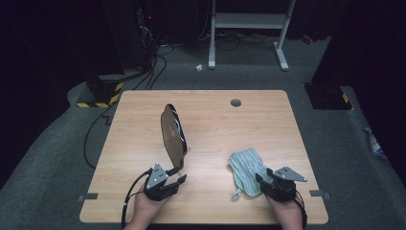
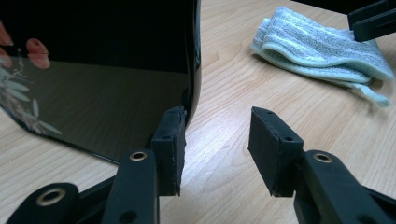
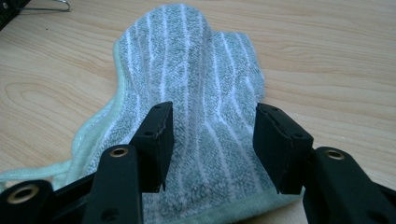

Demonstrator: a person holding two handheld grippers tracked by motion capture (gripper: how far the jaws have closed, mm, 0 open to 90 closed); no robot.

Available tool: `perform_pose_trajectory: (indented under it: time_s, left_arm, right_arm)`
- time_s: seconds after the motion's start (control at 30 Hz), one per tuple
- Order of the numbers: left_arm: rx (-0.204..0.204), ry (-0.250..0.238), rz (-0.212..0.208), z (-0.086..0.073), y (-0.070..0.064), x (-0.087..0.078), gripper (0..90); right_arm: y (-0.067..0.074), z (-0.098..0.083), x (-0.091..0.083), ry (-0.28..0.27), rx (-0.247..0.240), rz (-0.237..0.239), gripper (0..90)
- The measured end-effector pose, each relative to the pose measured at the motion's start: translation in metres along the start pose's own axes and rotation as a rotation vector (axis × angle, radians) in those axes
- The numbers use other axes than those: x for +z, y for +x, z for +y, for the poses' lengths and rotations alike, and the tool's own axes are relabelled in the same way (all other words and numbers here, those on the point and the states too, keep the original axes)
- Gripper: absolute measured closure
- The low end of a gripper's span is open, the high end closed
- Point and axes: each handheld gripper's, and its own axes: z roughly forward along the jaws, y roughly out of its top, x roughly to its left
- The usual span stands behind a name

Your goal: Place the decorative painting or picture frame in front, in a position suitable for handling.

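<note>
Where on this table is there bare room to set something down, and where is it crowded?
Free: the far strip of the table around the grommet hole, the right side beyond the striped cloth, and the left edge beside the dark plate. Crowded: the near edge, where the left gripper and right gripper work.

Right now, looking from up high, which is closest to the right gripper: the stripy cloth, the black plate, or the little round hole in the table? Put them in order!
From the right gripper:
1. The stripy cloth, lying right at its jaws.
2. The black plate, standing on edge over to the left, by the left gripper.
3. The round hole, near the table's far edge.
</note>
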Motion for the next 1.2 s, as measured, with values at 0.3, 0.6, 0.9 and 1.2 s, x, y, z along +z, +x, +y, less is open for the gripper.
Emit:
perform_pose_trajectory:
  time_s: [0.3, 0.6, 0.9, 1.2]
  left_arm:
    - [-0.011, -0.003, -0.011, 0.004, 0.003, 0.01, 56.2]
    - [-0.006, 0.007, -0.019, 0.009, 0.001, 0.023, 56.2]
    - [-0.004, 0.022, -0.016, 0.013, 0.001, 0.042, 55.2]
    - [-0.009, 0.021, -0.005, 0.016, 0.005, 0.055, 55.1]
  right_arm:
    - [-0.001, -0.005, -0.005, 0.004, 0.01, -0.017, 47.8]
    - [-0.004, -0.011, -0.012, 0.005, 0.021, -0.038, 47.8]
    - [-0.008, -0.016, -0.018, 0.005, 0.031, -0.061, 47.7]
    - [-0.009, -0.022, -0.026, 0.009, 0.05, -0.084, 47.8]
